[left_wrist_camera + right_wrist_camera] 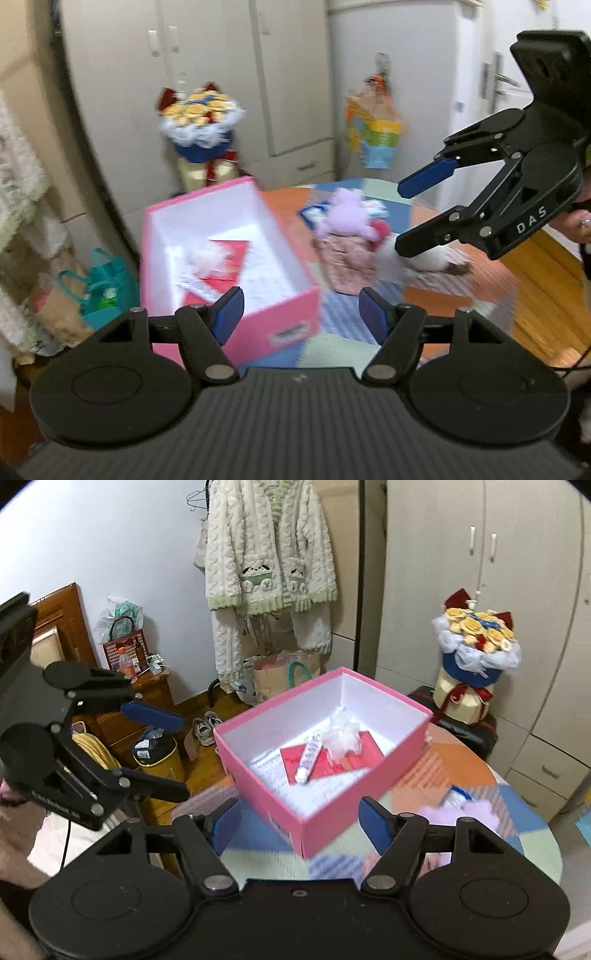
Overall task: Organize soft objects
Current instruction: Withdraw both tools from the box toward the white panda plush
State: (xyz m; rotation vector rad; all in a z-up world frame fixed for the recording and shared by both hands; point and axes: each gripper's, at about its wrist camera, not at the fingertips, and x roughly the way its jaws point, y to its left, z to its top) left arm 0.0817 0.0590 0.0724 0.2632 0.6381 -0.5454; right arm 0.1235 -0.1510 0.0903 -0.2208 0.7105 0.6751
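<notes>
An open pink box (pixel 288 306) (pixel 266 790) stands on a patchwork-covered round table (pixel 343 325) (pixel 461 771). In it lie a white fluffy item (pixel 207 258) (pixel 341 734), a tube (pixel 310 757) and a red card (pixel 354 757). To its right sit a purple plush toy (pixel 345 214) (pixel 465 812), a patterned fabric bundle (pixel 347 262) and a white plush (pixel 424 258). My left gripper (pixel 301 310) (pixel 181 757) is open and empty above the box's near corner. My right gripper (pixel 301 819) (pixel 400 218) is open and empty, above the white plush.
A flower bouquet (pixel 199 125) (pixel 476 646) stands behind the table by white cupboards (pixel 207 74). Bags (pixel 96 295) sit on the floor to the left. A fluffy robe (pixel 269 554) hangs on the wall. Shoes (pixel 205 727) and a bin (pixel 159 757) are on the wood floor.
</notes>
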